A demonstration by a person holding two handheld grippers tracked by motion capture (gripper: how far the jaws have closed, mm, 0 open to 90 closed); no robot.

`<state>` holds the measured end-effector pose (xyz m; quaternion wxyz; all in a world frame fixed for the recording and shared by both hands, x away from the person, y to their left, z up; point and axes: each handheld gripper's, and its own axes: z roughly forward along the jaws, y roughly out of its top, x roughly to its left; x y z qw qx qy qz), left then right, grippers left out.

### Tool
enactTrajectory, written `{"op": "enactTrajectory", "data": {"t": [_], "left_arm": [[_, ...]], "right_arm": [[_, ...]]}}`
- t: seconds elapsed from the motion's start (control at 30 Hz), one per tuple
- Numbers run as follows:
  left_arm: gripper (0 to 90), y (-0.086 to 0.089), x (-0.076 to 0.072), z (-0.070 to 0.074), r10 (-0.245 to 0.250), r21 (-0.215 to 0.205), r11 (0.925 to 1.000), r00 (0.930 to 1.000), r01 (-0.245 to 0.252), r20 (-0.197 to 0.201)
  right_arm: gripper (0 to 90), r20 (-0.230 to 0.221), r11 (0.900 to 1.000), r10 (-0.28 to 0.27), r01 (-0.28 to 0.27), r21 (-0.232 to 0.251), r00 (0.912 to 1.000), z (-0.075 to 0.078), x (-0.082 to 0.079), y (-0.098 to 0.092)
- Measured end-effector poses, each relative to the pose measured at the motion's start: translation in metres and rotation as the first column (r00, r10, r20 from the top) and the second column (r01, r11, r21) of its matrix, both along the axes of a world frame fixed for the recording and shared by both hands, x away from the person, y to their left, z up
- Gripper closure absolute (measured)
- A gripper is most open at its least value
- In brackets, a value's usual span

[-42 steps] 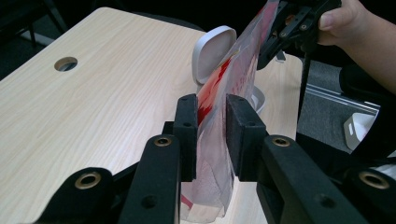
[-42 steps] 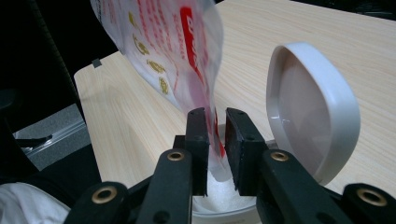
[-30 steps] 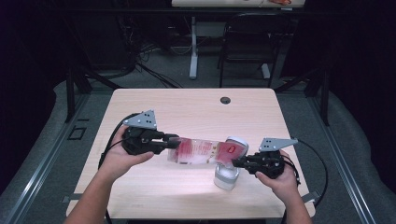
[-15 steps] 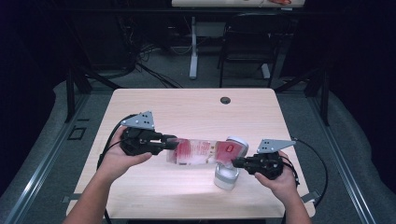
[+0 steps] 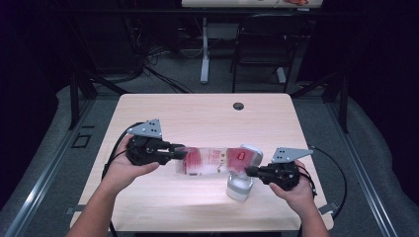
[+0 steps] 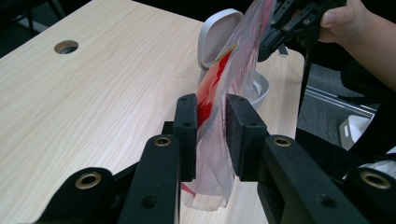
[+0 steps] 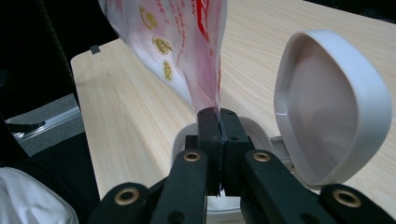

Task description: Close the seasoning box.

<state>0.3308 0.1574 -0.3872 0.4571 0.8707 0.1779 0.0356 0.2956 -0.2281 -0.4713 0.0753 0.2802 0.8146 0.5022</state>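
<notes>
The red-and-white pouch (image 5: 217,160) hangs lengthwise above the desk (image 5: 197,113) between the hands, the left gripper (image 5: 179,152) pinching one end while the right gripper (image 5: 249,171), whose jaws have just closed, nips the other corner directly over the open white container (image 5: 239,186).

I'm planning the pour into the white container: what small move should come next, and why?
Probably pull the two ends gently apart to tear the pouch open. The left gripper clamps one end, and the right gripper, whose jaws have just been closing, now pinches the other edge. The white container stands below that end with its lid flipped open. I cannot tell whether the pouch is already torn.
</notes>
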Motion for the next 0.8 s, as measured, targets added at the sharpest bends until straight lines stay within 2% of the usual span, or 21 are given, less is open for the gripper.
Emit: {"op": "enactTrajectory", "data": {"t": [0.23,0.8], "left_arm": [[75.0,0.004,0.002,-0.005,0.006,-0.001,1.0000,1.0000,-0.006,-0.005],[74.4,0.010,0.002,-0.019,0.023,-0.009,0.9997,0.9992,-0.024,-0.032]], "right_arm": [[90.0,0.020,1.000,0.001,-0.001,-0.014,0.9998,0.004,-0.003,0.002],[90.0,0.054,1.000,-0.019,0.018,0.010,0.9984,0.014,-0.006,0.000]]}}
